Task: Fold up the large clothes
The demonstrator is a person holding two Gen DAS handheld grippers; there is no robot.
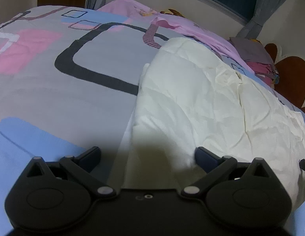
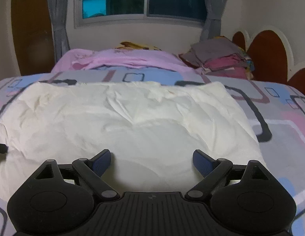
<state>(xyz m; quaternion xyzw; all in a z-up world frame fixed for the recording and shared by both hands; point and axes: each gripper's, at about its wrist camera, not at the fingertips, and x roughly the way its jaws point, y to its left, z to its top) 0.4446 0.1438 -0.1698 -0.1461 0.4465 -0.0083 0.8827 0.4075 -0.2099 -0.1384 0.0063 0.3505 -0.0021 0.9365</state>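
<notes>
Right tongs (image 2: 151, 162) fill the bottom of the right wrist view, spread wide, nothing between the blue pads; white garment (image 2: 132, 118) lies directly beyond and under them. Left tongs (image 1: 147, 157) likewise spread and empty at the bottom of the left wrist view, straddling the garment's left edge where it meets the bedspread (image 1: 54, 90).

Garment: pale, creased, lying as a broad flat slab on the bed, across mid-frame in the right view, running up the right half of the left view. Looks partly folded already; far edge rumpled. Cannot tell what kind of garment.

Step in hand, as judged: reaching for the near edge to take the next fold.
- Each tongs should pinch near its own corner, well apart, so the edge lifts evenly.
- Catch all layers at once; thin cloth slips if only the top ply is taken.
- Carry the edge over to meet the far edge, keep it taut, lay it down before letting go.
- Bedspread is soft; avoid pinching it along with the garment.

Surface: bed with grey, pink and blue patterned bedspread. Pink sheet (image 2: 120, 61) behind. Stack of folded clothes (image 2: 221, 59) at upper right, by the headboard (image 2: 268, 53).

Room: window (image 2: 144, 0) dark, curtains (image 2: 57, 19) either side, dim light.
</notes>
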